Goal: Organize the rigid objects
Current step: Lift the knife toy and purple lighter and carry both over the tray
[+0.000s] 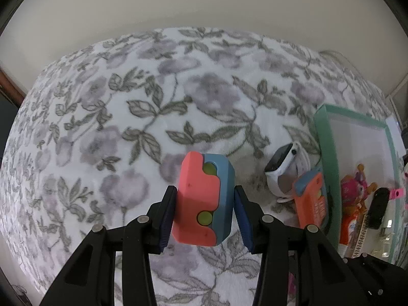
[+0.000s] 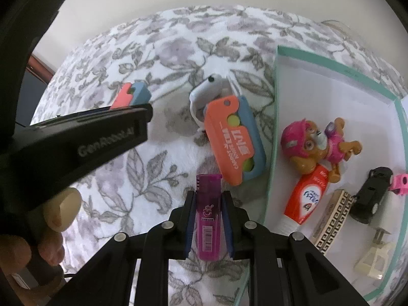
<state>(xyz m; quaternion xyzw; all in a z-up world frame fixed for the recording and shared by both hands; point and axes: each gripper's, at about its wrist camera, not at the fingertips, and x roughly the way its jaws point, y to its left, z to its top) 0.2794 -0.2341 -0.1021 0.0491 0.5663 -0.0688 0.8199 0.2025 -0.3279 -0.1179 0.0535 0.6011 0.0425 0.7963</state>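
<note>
My left gripper (image 1: 204, 199) is shut on a pink-and-blue toy block (image 1: 202, 201) with yellow-green dots, held above the floral blanket (image 1: 127, 127). The same block (image 2: 132, 94) shows in the right wrist view behind the left gripper's body. My right gripper (image 2: 208, 199) is shut on a purple lighter (image 2: 207, 214), left of the teal-rimmed box (image 2: 271, 153). A second orange-and-blue toy (image 2: 234, 140) and a white smartwatch (image 2: 204, 89) lie on the blanket beside the box; both also show in the left wrist view, toy (image 1: 311, 199), watch (image 1: 283, 165).
The box holds a pink puppy figure (image 2: 313, 148), an orange tube (image 2: 306, 199), a patterned bar (image 2: 331, 221), a black toy car (image 2: 369, 199), a pink piece (image 2: 400, 183) and a cream plug (image 2: 372, 260). A wall stands behind the bed.
</note>
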